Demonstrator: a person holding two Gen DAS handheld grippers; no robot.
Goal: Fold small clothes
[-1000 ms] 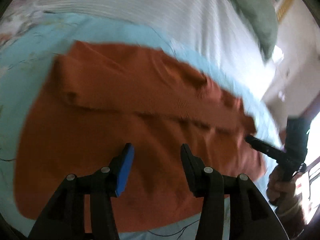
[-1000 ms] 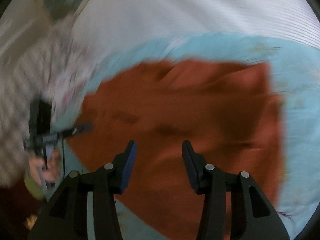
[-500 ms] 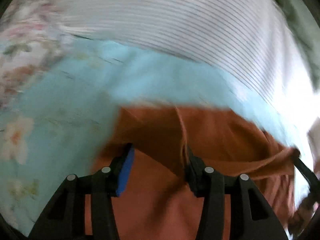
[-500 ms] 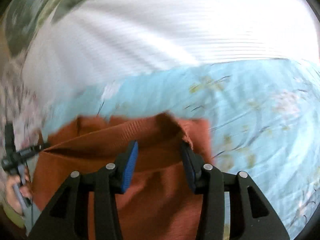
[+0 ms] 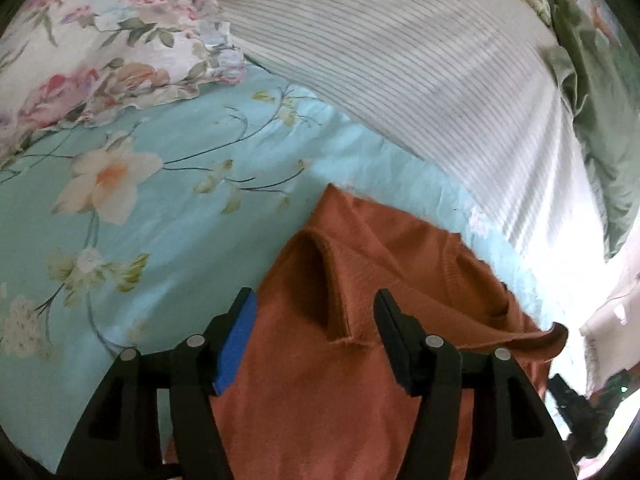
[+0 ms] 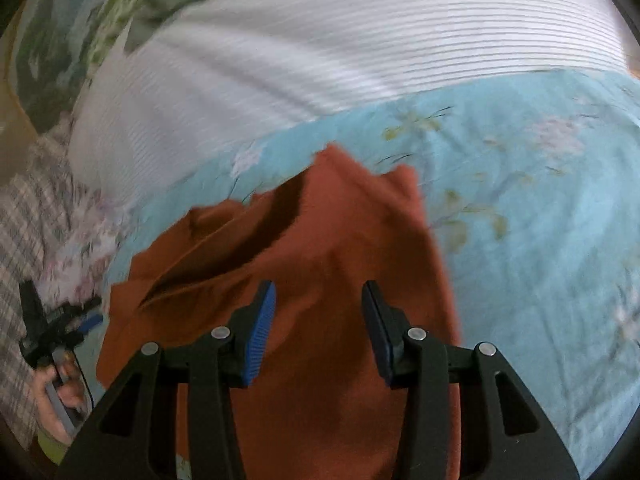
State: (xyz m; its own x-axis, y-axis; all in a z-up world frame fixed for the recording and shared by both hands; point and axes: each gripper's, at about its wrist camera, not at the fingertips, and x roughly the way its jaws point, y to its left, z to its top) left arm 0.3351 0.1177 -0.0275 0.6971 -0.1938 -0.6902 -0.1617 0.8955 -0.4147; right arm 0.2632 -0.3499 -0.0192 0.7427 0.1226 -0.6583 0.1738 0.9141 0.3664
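Observation:
A rust-orange knit garment point(image 5: 360, 392) lies rumpled on a light blue floral sheet point(image 5: 160, 200), its far edge doubled over into a raised fold point(image 5: 332, 280). My left gripper point(image 5: 316, 300) hovers over that fold, which lies between the fingers untouched by the pads while the jaws are opening. In the right wrist view the same garment point(image 6: 340, 232) runs under my right gripper point(image 6: 318, 292), whose fingers stand apart with cloth beneath them and nothing pinched. A hand point(image 6: 60, 396) holds the left gripper's black frame at the garment's left edge.
A white striped cover point(image 5: 400, 60) crosses the bed beyond the garment. A floral pillow point(image 5: 100, 48) lies far left and a green cloth point(image 5: 592, 100) far right. Plaid fabric point(image 6: 28, 220) shows at the left of the right wrist view.
Both grippers moved from above the spread-out garment toward its far edge, and the cloth is now doubled over and bunched. The left jaws stand wider than half a second ago.

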